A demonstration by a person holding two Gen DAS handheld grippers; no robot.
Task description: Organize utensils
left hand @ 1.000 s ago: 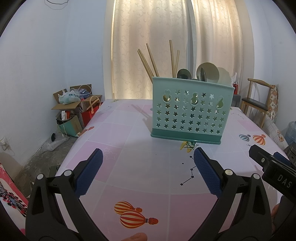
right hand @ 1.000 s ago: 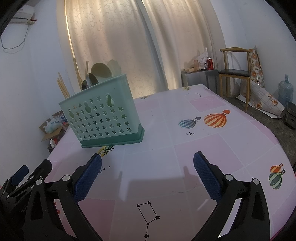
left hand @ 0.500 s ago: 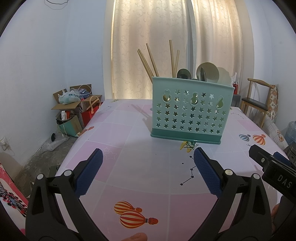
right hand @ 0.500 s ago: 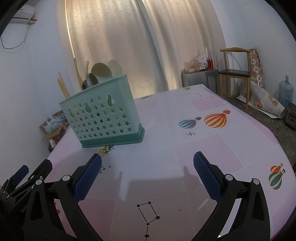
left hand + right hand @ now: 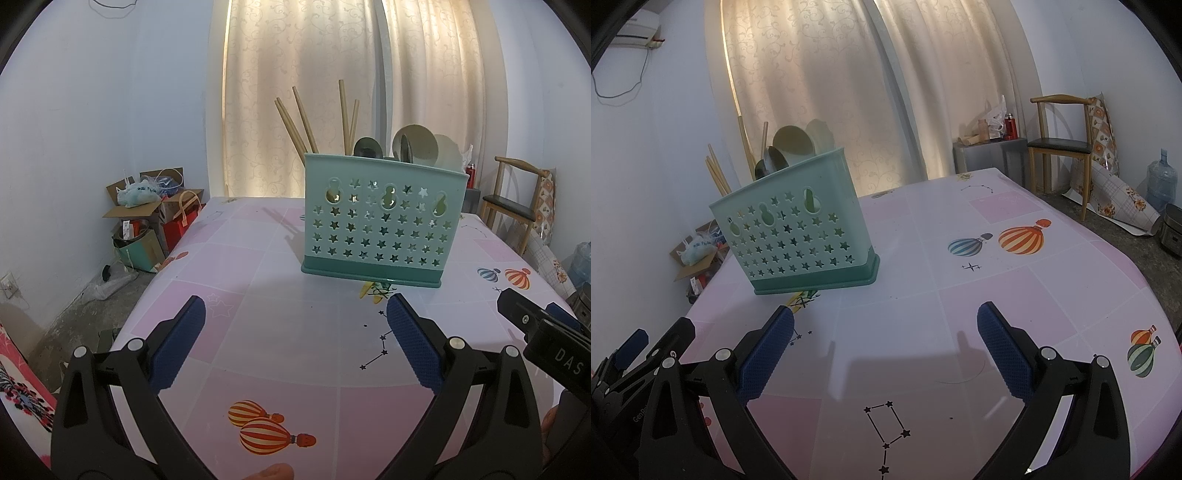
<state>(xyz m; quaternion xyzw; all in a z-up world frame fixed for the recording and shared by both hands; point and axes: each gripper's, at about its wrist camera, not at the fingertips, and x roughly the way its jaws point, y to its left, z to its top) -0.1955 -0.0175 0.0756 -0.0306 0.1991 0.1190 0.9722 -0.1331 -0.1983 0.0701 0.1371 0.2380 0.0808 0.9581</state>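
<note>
A mint-green utensil holder (image 5: 380, 218) with star cut-outs stands upright on the pink table (image 5: 280, 325); the right wrist view shows the same holder (image 5: 798, 236) to the left. Wooden chopsticks (image 5: 301, 118) and several spoons (image 5: 413, 146) stick out of its top. My left gripper (image 5: 293, 332) hovers open over the table, short of the holder, with nothing between its blue pads. My right gripper (image 5: 884, 339) is also open and empty, to the right of the holder. The other gripper's black body shows at each view's edge.
Cardboard boxes and bags (image 5: 151, 218) sit on the floor at the left wall. A wooden chair (image 5: 1062, 147) and a water bottle (image 5: 1161, 181) stand to the right. Curtains (image 5: 849, 92) hang behind the table. The table's left edge (image 5: 147, 291) drops to the floor.
</note>
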